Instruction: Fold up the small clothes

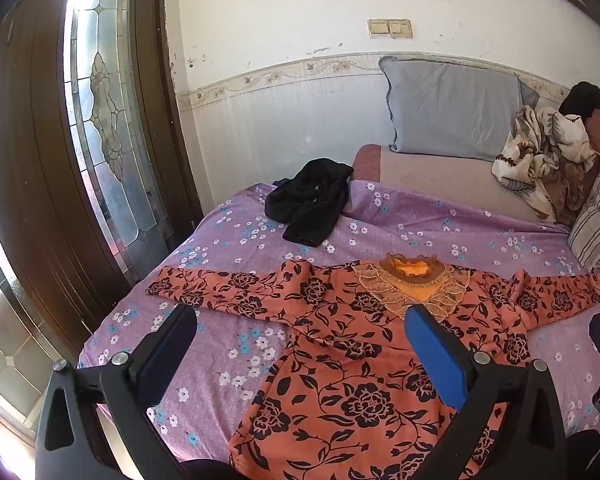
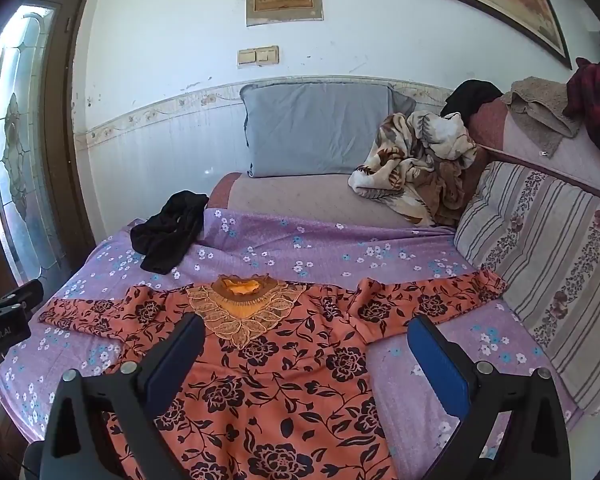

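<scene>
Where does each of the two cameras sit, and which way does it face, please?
Left wrist: on the left gripper, over the top's left half, facing the bed; open fingers show.
Right wrist: on the right gripper, over the top's right half, facing the pillow; open fingers show.
Shared: top, black garment, pillow.

Grey pillow (image 2: 320, 128) upright against far wall, under light switches (image 2: 258, 56). Crumpled beige blanket (image 2: 416, 160) just right of pillow. Striped cushion (image 2: 540, 248) at right. Glazed wooden door (image 1: 100, 120) at left.
</scene>
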A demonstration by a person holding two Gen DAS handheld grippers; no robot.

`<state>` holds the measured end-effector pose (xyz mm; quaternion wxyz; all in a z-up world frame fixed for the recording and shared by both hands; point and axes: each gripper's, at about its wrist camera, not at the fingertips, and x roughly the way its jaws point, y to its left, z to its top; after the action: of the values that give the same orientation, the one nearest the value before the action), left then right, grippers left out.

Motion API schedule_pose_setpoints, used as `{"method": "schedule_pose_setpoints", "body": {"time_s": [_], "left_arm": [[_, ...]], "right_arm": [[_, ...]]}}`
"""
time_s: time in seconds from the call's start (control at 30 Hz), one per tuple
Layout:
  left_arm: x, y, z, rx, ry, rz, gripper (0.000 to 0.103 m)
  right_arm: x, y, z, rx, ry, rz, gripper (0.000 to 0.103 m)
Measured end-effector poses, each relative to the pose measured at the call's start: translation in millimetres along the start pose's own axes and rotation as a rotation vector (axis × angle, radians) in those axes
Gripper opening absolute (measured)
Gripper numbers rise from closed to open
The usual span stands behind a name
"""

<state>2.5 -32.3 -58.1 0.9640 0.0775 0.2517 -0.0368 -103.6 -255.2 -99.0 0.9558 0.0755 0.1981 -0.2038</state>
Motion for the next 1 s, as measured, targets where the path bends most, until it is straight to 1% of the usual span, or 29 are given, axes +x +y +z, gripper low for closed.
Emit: {"method": "schedule_pose_setpoints", "body": {"time_s": [0.43, 0.87, 1.0], "left_arm": [[4, -3, -5, 0.004, 0.009, 0.004, 0.103], [8, -8, -9, 0.012, 0.020, 0.004, 0.103], [10, -10, -10, 0.015, 0.022, 0.004, 0.103]], "right_arm": [[6, 0, -5, 0.002, 0.002, -0.005, 0.102], [11, -4, -4, 0.010, 0.027, -0.014, 0.102], [12, -4, -6, 0.021, 0.010, -0.010, 0.102]]}}
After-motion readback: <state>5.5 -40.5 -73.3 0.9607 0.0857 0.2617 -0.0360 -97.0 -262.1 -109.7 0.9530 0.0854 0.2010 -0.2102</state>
